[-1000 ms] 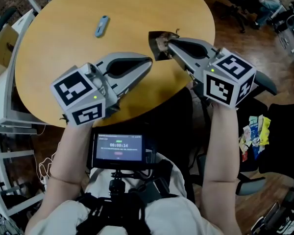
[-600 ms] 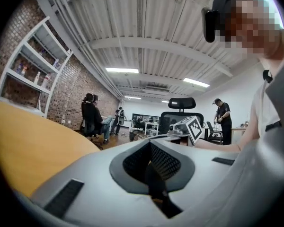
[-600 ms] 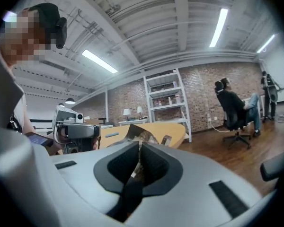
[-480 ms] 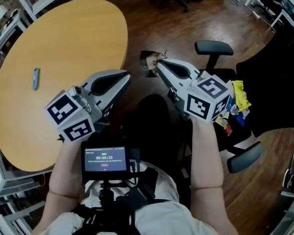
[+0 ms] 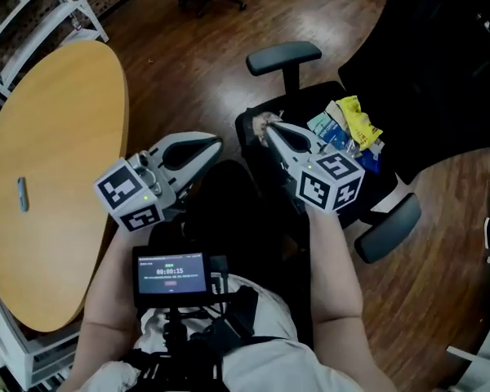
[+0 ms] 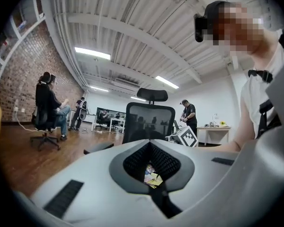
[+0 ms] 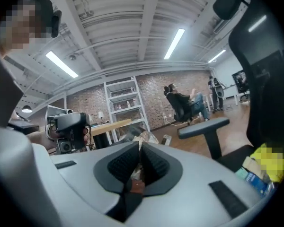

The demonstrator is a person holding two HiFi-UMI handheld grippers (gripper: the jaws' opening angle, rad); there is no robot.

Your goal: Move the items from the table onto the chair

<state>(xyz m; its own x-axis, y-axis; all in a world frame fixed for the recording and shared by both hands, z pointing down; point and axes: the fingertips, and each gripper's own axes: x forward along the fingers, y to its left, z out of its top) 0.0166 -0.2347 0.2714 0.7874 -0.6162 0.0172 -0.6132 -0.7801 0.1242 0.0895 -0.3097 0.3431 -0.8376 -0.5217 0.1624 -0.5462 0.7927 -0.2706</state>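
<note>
A blue item [image 5: 22, 194] lies on the bench [image 5: 65, 121], frame left. The left gripper [image 5: 216, 144] is pressed together, empty; the right gripper [image 5: 269, 127] pinches a crumpled wrapper [image 5: 262, 121] at the chair [image 5: 302, 104] seat's near edge. Early release could drop it onto the floor [image 5: 196, 64], short of the packet pile [image 5: 347, 129].

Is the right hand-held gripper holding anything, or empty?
Holding: the right hand-held gripper is shut on a crumpled brown wrapper, pinched between its jaws in its own view.

Left in frame, the round pale wooden table top [image 5: 57, 178] looks smooth and satin. The dark plank floor [image 5: 188, 68] is glossy. The matt grey plastic right gripper [image 5: 267, 126] pinches a crumpled brown wrapper [image 5: 260, 121]. Crinkled, shiny yellow and blue packets [image 5: 351, 129] lie on the black matt chair [image 5: 310, 103].
</note>
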